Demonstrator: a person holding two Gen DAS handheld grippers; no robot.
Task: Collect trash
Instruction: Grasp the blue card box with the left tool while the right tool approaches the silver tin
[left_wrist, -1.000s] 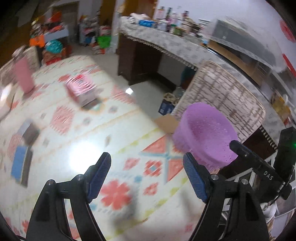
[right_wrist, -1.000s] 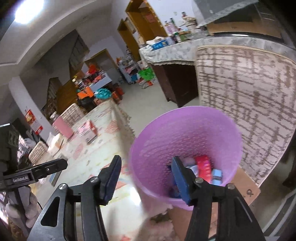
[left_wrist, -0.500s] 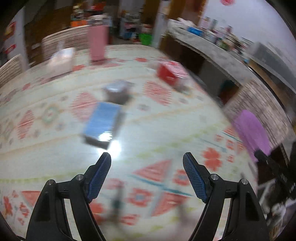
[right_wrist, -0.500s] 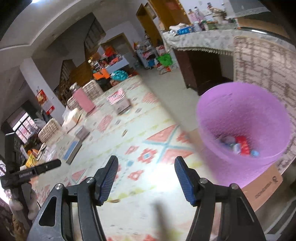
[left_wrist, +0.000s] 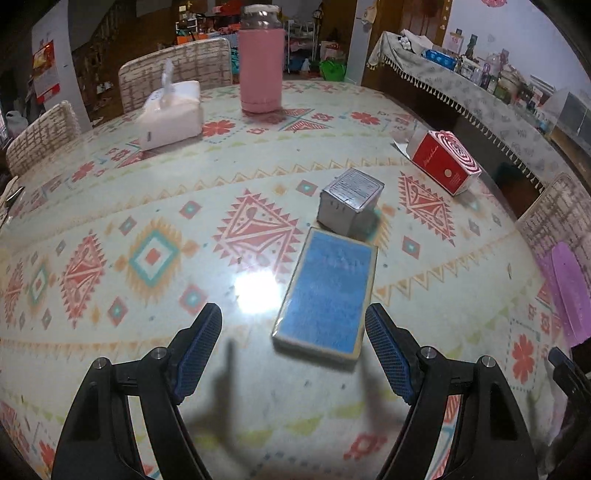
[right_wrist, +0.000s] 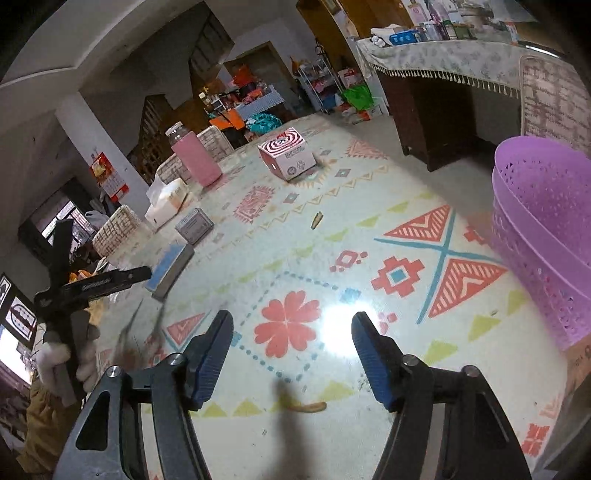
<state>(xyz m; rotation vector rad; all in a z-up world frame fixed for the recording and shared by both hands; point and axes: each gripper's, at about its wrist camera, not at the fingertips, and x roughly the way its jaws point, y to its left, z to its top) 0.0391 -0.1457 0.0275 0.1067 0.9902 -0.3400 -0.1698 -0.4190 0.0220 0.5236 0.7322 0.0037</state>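
Both tools are standing spread with nothing between their blue pads. I am holding the left tool (left_wrist: 293, 350) angled down over the counter (left_wrist: 147, 206), which is wearing a glossy patterned cloth of red, teal and yellow shapes, and its jaws are framing the near end of a flat blue rectangular box (left_wrist: 327, 291) without touching it. Just beyond that box, a small grey cardboard carton (left_wrist: 349, 201) is sitting almost against its far end. Farther right, near the counter's edge, a red-and-white spiral-printed box (left_wrist: 445, 166) is lying on its side. At the far side a tall pink cylindrical bottle with a silver cap (left_wrist: 260, 61) is standing upright, with a white tissue pack (left_wrist: 171, 112) to its left.

I am pointing the right tool (right_wrist: 291, 354) at bare cloth over a red flower print, and its jaws have just been opening wider, still empty. Close below its tips a small brown scrap (right_wrist: 310, 407) is lying on the cloth, and another tiny brownish scrap (right_wrist: 316, 220) is lying farther out. A purple perforated plastic basket (right_wrist: 546, 236) is sitting at the right edge of the counter. In this view the left tool is showing far left, held in a white-gloved hand (right_wrist: 55, 362).
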